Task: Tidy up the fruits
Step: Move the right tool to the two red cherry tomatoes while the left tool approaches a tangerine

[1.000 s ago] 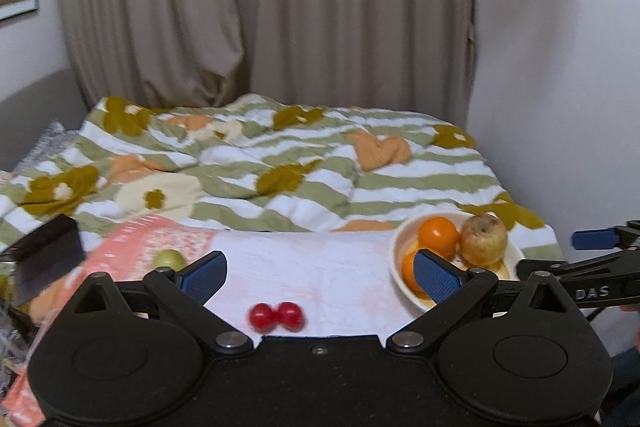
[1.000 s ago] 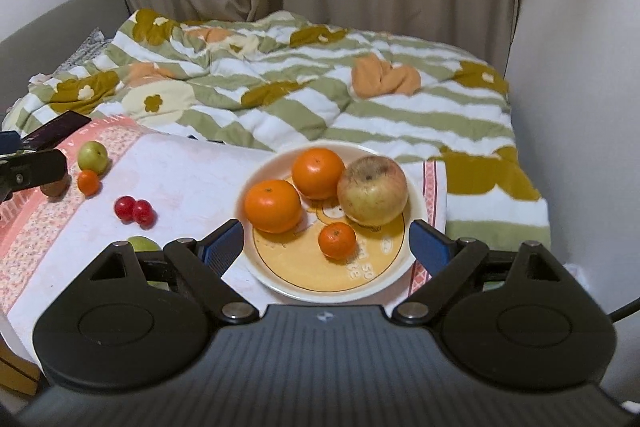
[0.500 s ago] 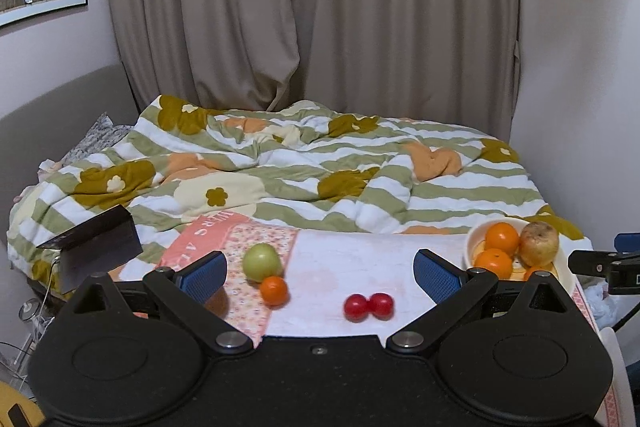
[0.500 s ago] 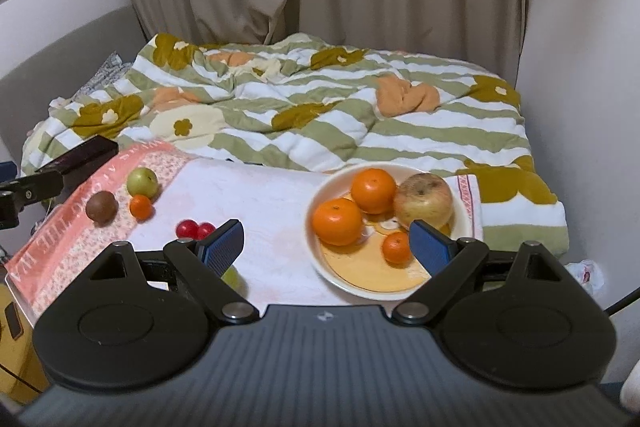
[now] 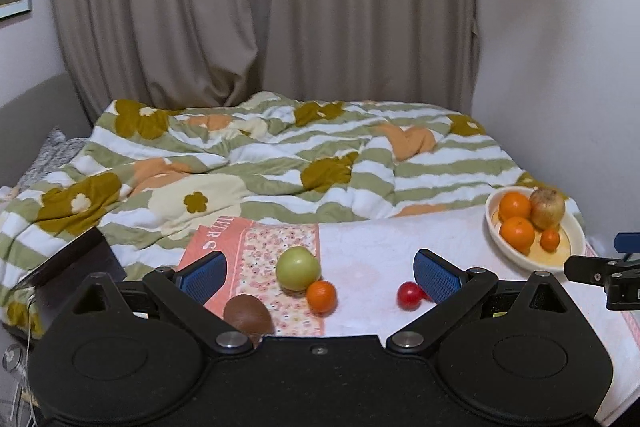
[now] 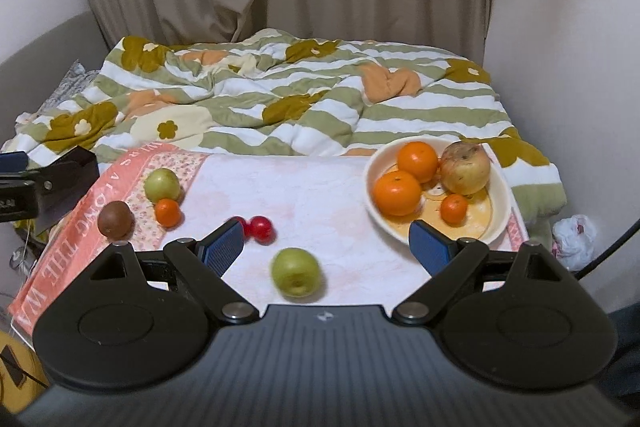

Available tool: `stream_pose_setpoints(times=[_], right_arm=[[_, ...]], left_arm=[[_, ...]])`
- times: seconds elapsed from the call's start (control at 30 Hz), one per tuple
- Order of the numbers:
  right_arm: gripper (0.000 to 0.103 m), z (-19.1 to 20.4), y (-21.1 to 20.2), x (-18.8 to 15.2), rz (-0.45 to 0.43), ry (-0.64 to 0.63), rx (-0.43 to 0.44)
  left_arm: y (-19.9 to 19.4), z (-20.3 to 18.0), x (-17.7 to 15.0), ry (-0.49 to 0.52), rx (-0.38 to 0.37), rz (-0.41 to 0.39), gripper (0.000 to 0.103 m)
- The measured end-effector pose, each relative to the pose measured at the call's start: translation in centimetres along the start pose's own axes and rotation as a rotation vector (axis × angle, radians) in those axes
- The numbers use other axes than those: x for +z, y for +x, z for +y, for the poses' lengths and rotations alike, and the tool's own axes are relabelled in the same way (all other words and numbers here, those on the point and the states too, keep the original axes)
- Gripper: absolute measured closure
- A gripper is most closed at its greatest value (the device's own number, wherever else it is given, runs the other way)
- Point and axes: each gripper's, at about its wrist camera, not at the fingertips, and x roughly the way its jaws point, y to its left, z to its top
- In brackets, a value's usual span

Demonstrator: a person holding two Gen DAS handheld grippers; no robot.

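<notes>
Fruit fills the bowl just ahead of the right gripper's right finger: two oranges, a small tangerine and a yellowish apple, all touching. That gripper stands spread and empty, a green apple loose on the towel between its fingers. The left gripper is likewise apart and empty, with another green apple and small orange touching between its fingers, a brown fruit near the left one, a cherry tomato against the right.

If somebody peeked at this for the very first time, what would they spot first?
Probably the cream bowl at the right of the towel, holding two big oranges, a small one and a yellowish apple. Next, the loose fruit on the white towel: a green apple nearest the right tongs, two red tomatoes, and a brown kiwi at the left.
</notes>
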Motion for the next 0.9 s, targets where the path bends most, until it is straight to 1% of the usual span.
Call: stream_pose_setpoints(times=[0.2,0.33,0.43,0.53,0.63,0.73,0.8,0.87,0.9], right_arm=[[0.0,3.9,2.2,-0.4,0.023,0.014,-0.026],[0.0,5.8,4.0,-0.6,0.038,0.008,-0.039],[0.0,7.1,5.9,-0.9,0.055,0.0,-0.02],[0.0,8.5,7.7,-1.5,0.07,-0.035,-0.004],[0.001,9.6,9.8,-1.9,0.082,-0.074,0.02],[0.002,10.1,12.0,-2.1,0.104,-0.103,0.024],[0.007,10.1,13.4,-2.2,0.119,-0.106,0.035],[0.018,10.0,14.7,-2.3,0.144,-0.101,0.049],[0.02,9.9,15.1,-2.4,0.154,-0.1,0.054]], left_arm=[[3.0,3.1,-0.3,0.02,-0.077,0.045,0.002],[5.5,4.1,-0.3,0.034,-0.115,0.092,0.002],[7.1,4.5,-0.3,0.036,-0.136,0.129,0.002],[9.2,4.9,-0.4,0.025,-0.159,0.173,0.003],[11.1,5.0,-0.4,0.013,-0.17,0.219,0.005],[12.8,5.2,-0.4,-0.001,-0.183,0.257,0.009],[13.7,5.2,-0.6,-0.006,-0.187,0.285,0.012],[14.6,5.2,-0.8,-0.009,-0.191,0.313,0.015],[15.0,5.1,-0.8,-0.011,-0.195,0.326,0.017]])
